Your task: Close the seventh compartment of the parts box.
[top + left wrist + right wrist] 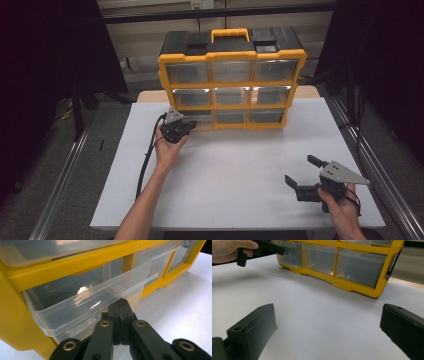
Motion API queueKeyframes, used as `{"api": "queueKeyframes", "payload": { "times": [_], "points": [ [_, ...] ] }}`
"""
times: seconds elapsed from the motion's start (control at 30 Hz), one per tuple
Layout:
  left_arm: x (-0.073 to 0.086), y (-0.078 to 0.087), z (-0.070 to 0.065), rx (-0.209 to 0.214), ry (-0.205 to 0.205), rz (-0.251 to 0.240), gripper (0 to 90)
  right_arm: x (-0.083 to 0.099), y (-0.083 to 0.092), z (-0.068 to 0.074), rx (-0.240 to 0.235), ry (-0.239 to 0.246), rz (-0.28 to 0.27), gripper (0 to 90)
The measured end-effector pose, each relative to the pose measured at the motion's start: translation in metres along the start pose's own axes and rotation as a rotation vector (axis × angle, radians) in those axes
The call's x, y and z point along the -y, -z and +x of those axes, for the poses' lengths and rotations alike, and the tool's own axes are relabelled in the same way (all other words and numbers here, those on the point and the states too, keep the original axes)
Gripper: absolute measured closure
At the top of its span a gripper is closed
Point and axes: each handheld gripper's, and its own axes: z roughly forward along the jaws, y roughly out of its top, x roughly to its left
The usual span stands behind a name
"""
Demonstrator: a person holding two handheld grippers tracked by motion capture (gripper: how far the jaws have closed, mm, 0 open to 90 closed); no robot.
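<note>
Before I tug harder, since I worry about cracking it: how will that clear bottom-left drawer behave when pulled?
The clear drawer looks thin-walled, so probably light with some flex. The left hand-held gripper is shut on the drawer's front lip, glossy plastic, so it may slip. The yellow organizer stands upright and unbraced, and could slide forward if the drawer sticks.

Looks like a lab or workshop recording bay; white-topped table [235, 170] framed by aluminium rails [370, 165] at both sides; dark curtains [45, 60] hung left and right; bare grey floor [45, 165] around it; yellow-and-black parts organiser [232, 75] with clear drawers on the table; wall socket [201, 4] and cabling behind.
</note>
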Motion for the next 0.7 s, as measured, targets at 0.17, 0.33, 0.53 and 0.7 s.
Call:
{"api": "queueKeyframes", "payload": {
  "times": [0.17, 0.33, 0.53, 0.7],
  "points": [
    [-0.0002, -0.0009, -0.0013, -0.001, -0.008, -0.005, 90.0, 0.0002, 0.0, -0.0001, -0.002, -0.001, 0.001, 0.2],
    [-0.002, -0.0018, 0.0007, -0.017, -0.003, 0.007, 90.0, 0.0002, -0.0004, 0.0002, -0.004, 0.004, 0.0, 0.2],
    [-0.0028, -0.0039, 0.0037, -0.013, 0.004, -0.002, 90.0, 0.0003, -0.0003, 0.0005, -0.009, 0.003, 0.003, 0.2],
    [-0.0029, -0.0056, 0.004, -0.031, 0.009, -0.007, 90.0, 0.0004, -0.0005, 0.0005, -0.012, 0.002, 0.002, 0.2]
  ]
}}
